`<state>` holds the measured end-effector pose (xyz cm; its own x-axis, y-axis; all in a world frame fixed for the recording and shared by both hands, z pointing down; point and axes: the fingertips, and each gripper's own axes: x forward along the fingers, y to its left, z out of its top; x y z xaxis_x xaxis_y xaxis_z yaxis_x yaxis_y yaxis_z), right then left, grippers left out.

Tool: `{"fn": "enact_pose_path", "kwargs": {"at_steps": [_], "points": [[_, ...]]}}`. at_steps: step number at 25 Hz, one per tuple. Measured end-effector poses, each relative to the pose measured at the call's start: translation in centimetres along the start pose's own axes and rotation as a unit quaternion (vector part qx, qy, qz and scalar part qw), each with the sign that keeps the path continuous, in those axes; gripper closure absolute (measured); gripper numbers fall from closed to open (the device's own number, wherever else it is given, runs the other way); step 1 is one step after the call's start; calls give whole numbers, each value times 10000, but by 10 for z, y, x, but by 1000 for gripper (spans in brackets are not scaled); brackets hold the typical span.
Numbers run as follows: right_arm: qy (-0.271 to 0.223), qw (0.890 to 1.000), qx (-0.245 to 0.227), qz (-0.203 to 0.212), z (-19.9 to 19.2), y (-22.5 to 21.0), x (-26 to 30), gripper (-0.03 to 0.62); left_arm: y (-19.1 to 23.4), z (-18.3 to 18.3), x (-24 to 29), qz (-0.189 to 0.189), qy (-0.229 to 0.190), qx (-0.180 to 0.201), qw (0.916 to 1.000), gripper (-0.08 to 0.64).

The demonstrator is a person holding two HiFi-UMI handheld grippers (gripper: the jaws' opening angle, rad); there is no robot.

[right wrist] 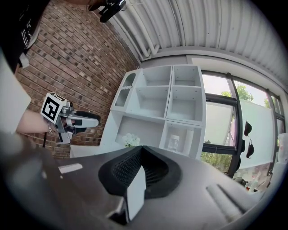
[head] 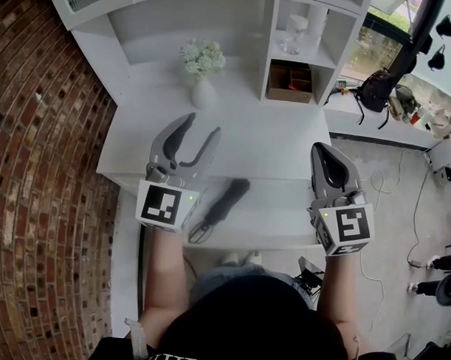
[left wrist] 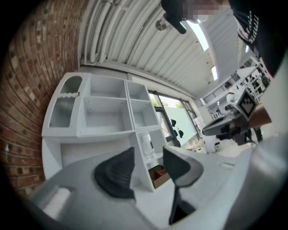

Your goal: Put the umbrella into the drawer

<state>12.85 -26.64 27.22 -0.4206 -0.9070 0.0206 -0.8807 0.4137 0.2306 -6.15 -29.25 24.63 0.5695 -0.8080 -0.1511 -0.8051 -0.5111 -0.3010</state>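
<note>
A folded black umbrella lies aslant on the white pulled-out drawer below the desk's front edge, its strap loop toward me. My left gripper is held above the umbrella's left side, over the desk; its jaws are apart with nothing between them, as the left gripper view also shows. My right gripper hovers to the right of the umbrella with its jaws together and empty; the right gripper view shows the pads meeting. Neither gripper touches the umbrella.
A white vase of flowers stands at the back of the white desk. The shelf unit holds a brown box and a glass jar. A brick wall runs along the left. Cables lie on the floor at right.
</note>
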Motion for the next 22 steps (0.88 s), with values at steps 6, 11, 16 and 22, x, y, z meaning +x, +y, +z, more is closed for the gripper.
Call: {"fn": "enact_pose_path", "kwargs": {"at_steps": [6, 11, 16, 22], "points": [[-250, 9997, -16, -53, 19, -5, -2, 589, 4, 23, -8, 221, -167, 136, 9995, 409], [-365, 9992, 65, -121, 26, -10, -5, 589, 8, 31, -12, 381, -230, 318, 9985, 527], [-446, 9988, 58, -181, 31, -14, -6, 589, 8, 28, -10, 461, -27, 393, 9982, 565], [-483, 9987, 25, -162, 34, -13, -5, 589, 10, 31, -11, 567, -74, 393, 9976, 565]]}}
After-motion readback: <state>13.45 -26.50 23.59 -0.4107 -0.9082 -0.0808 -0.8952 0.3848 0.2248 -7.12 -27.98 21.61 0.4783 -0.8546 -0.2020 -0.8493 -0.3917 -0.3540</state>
